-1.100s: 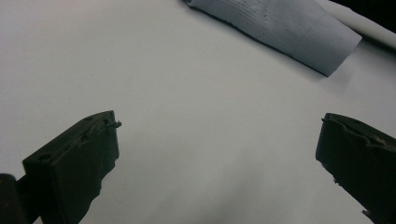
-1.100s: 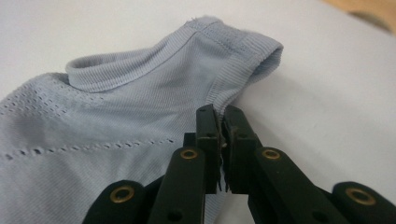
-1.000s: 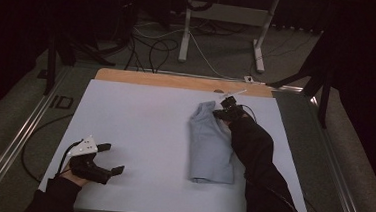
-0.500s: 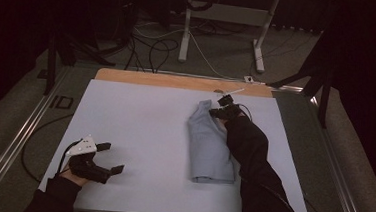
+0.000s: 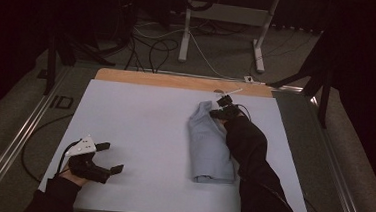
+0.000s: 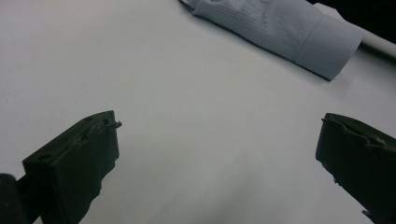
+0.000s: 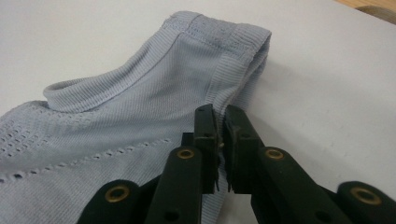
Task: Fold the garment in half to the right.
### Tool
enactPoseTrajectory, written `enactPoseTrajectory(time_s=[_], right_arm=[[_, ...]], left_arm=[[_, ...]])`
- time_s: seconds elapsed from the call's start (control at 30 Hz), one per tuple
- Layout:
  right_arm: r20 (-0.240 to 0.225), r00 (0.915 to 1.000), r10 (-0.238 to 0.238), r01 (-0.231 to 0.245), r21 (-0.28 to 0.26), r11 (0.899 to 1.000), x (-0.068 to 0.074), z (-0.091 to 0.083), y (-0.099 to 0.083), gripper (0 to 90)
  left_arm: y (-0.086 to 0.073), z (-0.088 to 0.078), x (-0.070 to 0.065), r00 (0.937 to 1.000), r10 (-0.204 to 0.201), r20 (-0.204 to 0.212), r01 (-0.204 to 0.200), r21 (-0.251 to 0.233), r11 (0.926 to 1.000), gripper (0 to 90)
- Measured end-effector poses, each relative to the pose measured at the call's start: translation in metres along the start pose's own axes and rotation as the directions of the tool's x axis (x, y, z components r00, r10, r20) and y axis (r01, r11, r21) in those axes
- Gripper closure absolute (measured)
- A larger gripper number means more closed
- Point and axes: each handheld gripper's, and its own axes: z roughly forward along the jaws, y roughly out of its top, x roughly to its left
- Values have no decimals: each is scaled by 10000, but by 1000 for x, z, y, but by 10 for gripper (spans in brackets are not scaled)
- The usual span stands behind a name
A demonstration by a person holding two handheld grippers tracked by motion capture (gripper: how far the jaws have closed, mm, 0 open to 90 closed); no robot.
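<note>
Folding of the grey garment (image 5: 211, 145) looks well advanced, as I judge it: the garment lies as a long narrow bundle on the white desk (image 5: 139, 122), with its near end turned under into a neat roll. Its far end, with the ribbed hem, is less tidy and sits a little crumpled. The right gripper (image 7: 219, 122) is at this far end, and its jaws are nearly closed with a thin edge of the garment between them. They have just been opening a little, so the hold seems to be loosening. The left gripper (image 5: 108, 157) rests well apart from the garment, toward the near left corner of the desk, with jaws wide open and nothing between them. What remains, I think, is to fold the length of the garment once more.
</note>
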Motion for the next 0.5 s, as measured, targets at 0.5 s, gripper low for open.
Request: enactPoseTrajectory(time_s=[0.5], right_arm=[[-319, 9985, -449, 441, -254, 9987, 15, -36, 5, 515]], left_arm=[[1, -2, 1, 10000, 49, 22, -48, -137, 9999, 5]])
